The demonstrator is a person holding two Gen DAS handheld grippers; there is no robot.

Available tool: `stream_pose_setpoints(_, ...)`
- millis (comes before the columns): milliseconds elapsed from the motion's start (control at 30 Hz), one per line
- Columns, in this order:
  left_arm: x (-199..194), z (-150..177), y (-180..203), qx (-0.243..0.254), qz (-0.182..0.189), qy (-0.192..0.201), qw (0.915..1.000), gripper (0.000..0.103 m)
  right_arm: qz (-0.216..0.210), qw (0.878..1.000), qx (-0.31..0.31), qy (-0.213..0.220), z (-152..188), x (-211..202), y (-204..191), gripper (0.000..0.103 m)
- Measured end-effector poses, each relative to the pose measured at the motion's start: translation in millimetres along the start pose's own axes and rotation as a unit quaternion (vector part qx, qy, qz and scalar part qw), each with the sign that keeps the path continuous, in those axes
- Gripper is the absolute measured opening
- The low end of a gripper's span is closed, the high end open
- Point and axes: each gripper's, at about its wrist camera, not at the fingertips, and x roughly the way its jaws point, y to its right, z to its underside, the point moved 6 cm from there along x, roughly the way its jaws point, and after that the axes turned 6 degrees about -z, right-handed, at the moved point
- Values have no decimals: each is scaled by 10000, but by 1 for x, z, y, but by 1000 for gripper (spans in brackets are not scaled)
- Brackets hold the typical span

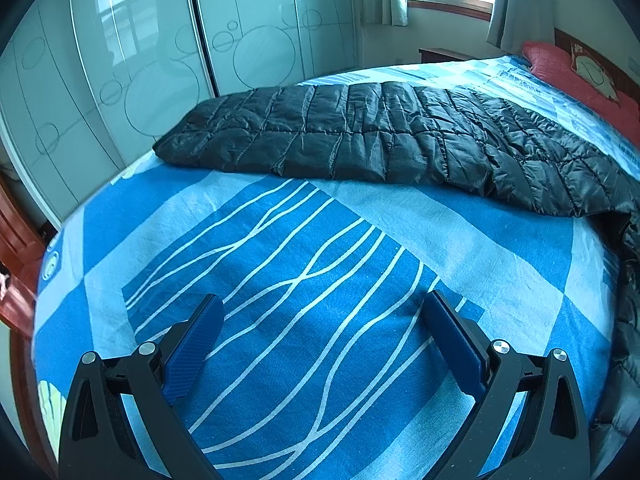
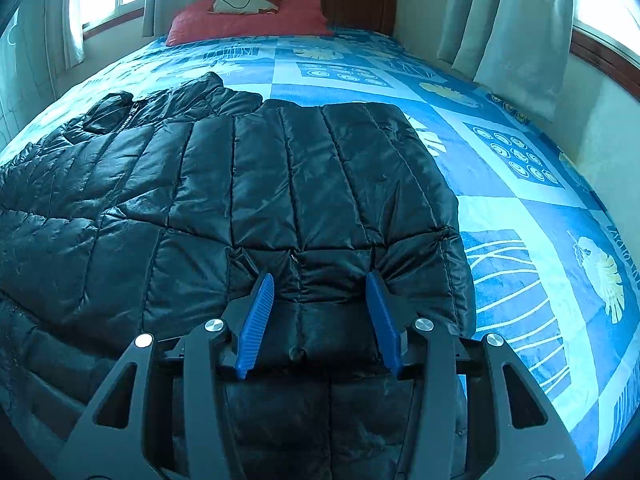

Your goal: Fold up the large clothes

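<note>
Right claw (image 2: 320,284): blue ribbed pads set moderately apart, straddling the near hem of the black quilted jacket (image 2: 248,184); the padding puckers between and just beyond the pads, yet whether they pinch cloth or merely rest on it cannot be told. Left claw (image 1: 322,306): spread wide, empty, poised over bare bedsheet (image 1: 280,264), well apart from the jacket. Jacket: lies flat on the bed, partly folded, one panel laid over the body, collar and zip at the far left in the right wrist view. Handling, as judged: light, soft, puffy, springy; glossy shell likely slippery, so a shallow pinch may slide off; take hold at a stitched seam or hem edge, where the fill is thin, and press each fold to let air out. Right wrist view alone shows: collar, zip, the folded panel, red pillow (image 2: 248,20) and headboard (image 2: 356,4) at the far end. Left wrist view alone shows: the jacket's long side edge (image 1: 360,136) as a low slab, its far left end, the wardrobe doors (image 1: 140,60) beyond the bed.
</note>
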Motion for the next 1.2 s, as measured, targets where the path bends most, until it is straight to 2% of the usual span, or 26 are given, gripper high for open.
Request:
stream_pose_setpoints(267,1,-2,-2,-72,157,-181,9997,99,39,10000,-26,9,0,-1,-1,48)
stream_pose_setpoints(500,9,-18,-10,-219,647,-308,9972,99,40,10000,-28,10,0,-1,-1,48)
stream_pose_setpoints(600,17,-30,-17,-486,932,-329,9939,99,85,9999,-64,11,0,-2,-1,48)
stream_pose_setpoints(700,27,-45,-32,-907,1342,-302,9863,99,139,9998,-106,18,0,-3,-2,48)
stream_pose_setpoints(800,37,-61,-54,-1391,1810,-216,9733,99,175,9998,-126,24,-1,-3,-2,48)
stream_pose_setpoints(867,45,-71,-72,-1717,2135,-130,9616,98,190,9997,-137,25,-1,-3,-3,48)
stream_pose_setpoints(933,57,-80,-93,-2056,2259,-54,9522,98,206,9997,-145,32,-1,-3,-2,48)
stream_pose_setpoints(1000,68,-89,-108,-2330,2576,44,9377,98,231,9996,-156,39,-1,-3,-3,48)
stream_pose_setpoints(1100,76,-103,-114,-2363,2584,74,9367,98,278,9995,-170,52,-1,-3,-5,48)
stream_pose_setpoints(1200,83,-112,-122,-2504,2646,159,9311,98,316,9993,-188,61,-1,-4,-6,48)
